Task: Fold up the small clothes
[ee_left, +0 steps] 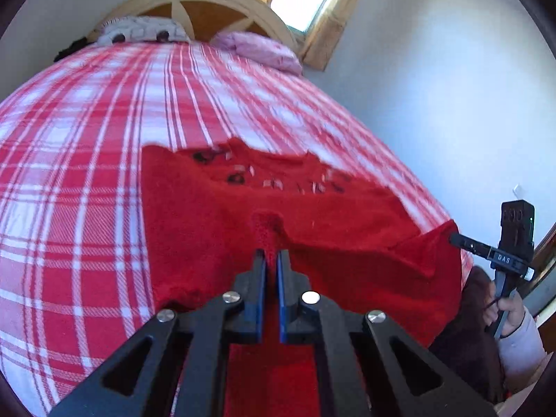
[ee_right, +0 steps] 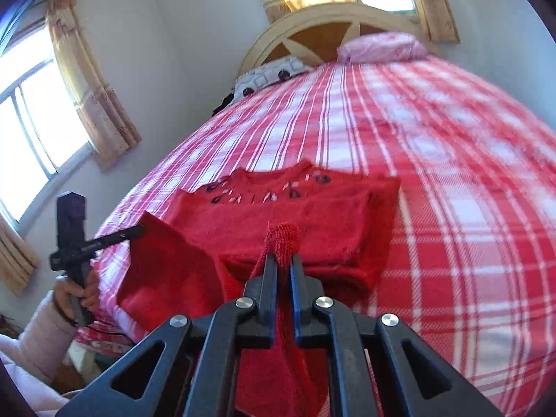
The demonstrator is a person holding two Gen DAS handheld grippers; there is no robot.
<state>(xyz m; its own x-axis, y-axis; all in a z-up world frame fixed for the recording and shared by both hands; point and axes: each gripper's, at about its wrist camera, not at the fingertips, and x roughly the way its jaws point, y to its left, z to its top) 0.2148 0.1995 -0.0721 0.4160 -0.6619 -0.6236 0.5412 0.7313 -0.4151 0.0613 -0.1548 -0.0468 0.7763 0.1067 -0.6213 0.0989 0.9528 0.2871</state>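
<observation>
A small red sweater (ee_left: pixel 278 208) with dark and pale marks near its neckline lies on the red-and-white plaid bed (ee_left: pixel 104 132). My left gripper (ee_left: pixel 271 253) is shut on a pinched bit of its near hem. My right gripper (ee_right: pixel 283 259) is shut on the other hem corner, lifted above the bed. The sweater also shows in the right wrist view (ee_right: pixel 295 208). Each view shows the other gripper at the sweater's lifted corner: the right one (ee_left: pixel 455 238) and the left one (ee_right: pixel 139 231).
A patterned pillow (ee_left: pixel 139 31) and a pink pillow (ee_left: pixel 257 50) lie against the wooden headboard (ee_left: pixel 208 3). A white wall (ee_left: pixel 434 87) runs along the bed's right side. Curtained windows (ee_right: pixel 41 111) stand on the other side.
</observation>
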